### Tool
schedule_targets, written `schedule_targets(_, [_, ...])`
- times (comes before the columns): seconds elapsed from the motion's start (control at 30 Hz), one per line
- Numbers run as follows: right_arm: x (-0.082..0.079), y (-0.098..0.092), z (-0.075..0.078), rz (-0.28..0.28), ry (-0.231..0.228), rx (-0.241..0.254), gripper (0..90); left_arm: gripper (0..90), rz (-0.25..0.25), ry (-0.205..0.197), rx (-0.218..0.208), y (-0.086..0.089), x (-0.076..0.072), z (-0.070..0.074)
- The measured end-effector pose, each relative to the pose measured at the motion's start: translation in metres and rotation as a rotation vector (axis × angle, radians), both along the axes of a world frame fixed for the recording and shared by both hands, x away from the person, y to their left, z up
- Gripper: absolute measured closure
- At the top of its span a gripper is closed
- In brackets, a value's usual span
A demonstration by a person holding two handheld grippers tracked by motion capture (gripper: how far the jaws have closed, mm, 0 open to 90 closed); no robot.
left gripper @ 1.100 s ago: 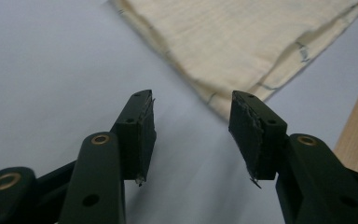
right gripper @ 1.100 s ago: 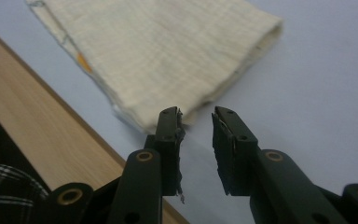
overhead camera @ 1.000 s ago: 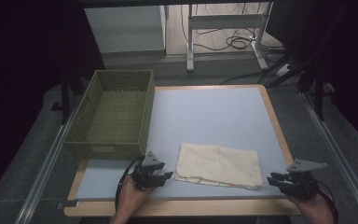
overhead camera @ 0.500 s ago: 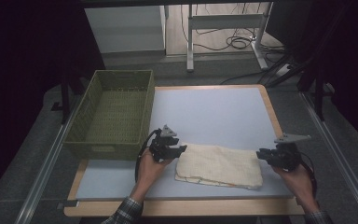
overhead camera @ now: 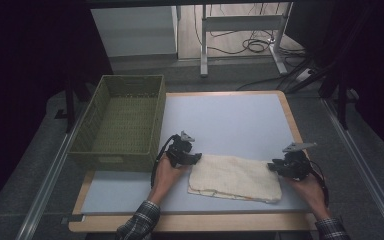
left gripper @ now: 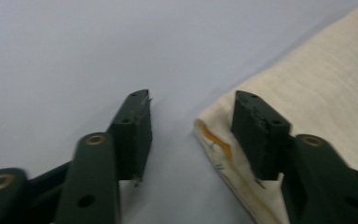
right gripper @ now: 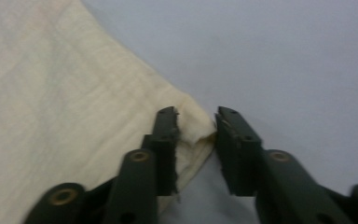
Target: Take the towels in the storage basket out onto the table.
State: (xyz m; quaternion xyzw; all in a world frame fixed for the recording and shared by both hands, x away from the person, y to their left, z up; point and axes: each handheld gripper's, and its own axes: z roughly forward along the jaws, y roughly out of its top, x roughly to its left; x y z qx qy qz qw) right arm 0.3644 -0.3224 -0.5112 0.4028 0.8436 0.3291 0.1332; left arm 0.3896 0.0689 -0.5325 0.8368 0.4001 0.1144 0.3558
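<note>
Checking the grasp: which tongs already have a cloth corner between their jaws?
The right tongs: a corner of the cream cloth sits between their jaws. The left tongs straddle bare table, the cloth's edge under one jaw.

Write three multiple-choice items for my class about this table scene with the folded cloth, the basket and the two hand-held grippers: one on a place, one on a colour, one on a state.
1. Where is the basket?
A. at the table's left side
B. on the cloth
C. at the right edge

2. What colour is the cloth?
A. dark blue
B. cream
C. red

3. How do the left gripper's jaws stand at the cloth's corner?
A. shut tight on the basket rim
B. apart, one above the cloth and one over bare table
C. clamped on a cable

Answers:
1 A: the high view shows it left of the blue table top, beyond the left hand.
2 B: it looks pale cream in all views.
3 B: the left gripper view shows a wide gap, with the corner in it unpressed.
</note>
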Motion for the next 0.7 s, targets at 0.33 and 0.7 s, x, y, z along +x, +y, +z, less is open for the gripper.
schedule_targets(0.33, [0.013, 0.009, 0.011, 0.027, -0.032, -0.046, 85.9, 84.8, -0.053, -0.042, -0.022, -0.001, -0.016, 0.011])
schedule_targets(0.7, [0.067, 0.030, 0.024, 0.005, -0.074, -0.021, 85.3, 84.4, 0.007, -0.095, -0.015, 0.018, -0.026, 0.024])
